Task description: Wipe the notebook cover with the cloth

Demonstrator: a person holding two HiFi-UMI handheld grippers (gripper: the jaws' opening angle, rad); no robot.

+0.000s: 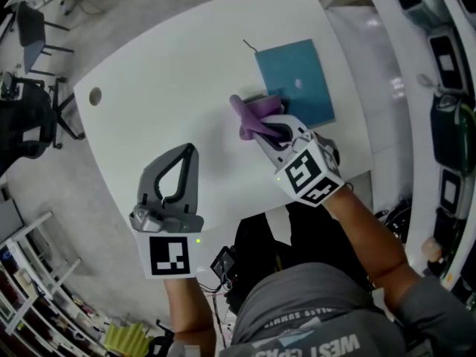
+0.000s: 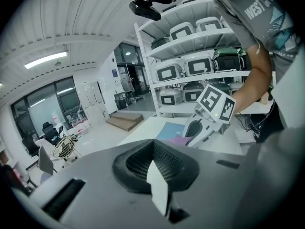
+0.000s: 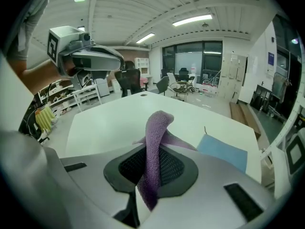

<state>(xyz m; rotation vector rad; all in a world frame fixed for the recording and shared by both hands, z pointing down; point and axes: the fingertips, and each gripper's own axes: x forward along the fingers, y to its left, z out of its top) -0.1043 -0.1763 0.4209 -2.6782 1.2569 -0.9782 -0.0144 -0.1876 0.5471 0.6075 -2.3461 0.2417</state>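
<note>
A blue notebook (image 1: 296,80) lies flat at the far right of the white table (image 1: 171,88). My right gripper (image 1: 271,132) is shut on a purple cloth (image 1: 249,117) just off the notebook's near left corner. In the right gripper view the cloth (image 3: 155,147) stands up from between the jaws and droops forward, with the notebook (image 3: 223,152) ahead to the right. My left gripper (image 1: 190,151) hovers over the table's near edge, well left of the notebook, shut with nothing in it. The left gripper view shows the right gripper (image 2: 193,135) beside the notebook (image 2: 167,131).
A thin dark ribbon (image 1: 249,47) sticks out from the notebook's far left corner. A round cable hole (image 1: 94,96) sits at the table's left end. Black chairs (image 1: 30,117) stand on the floor to the left. Shelves of white cases (image 1: 446,58) run along the right.
</note>
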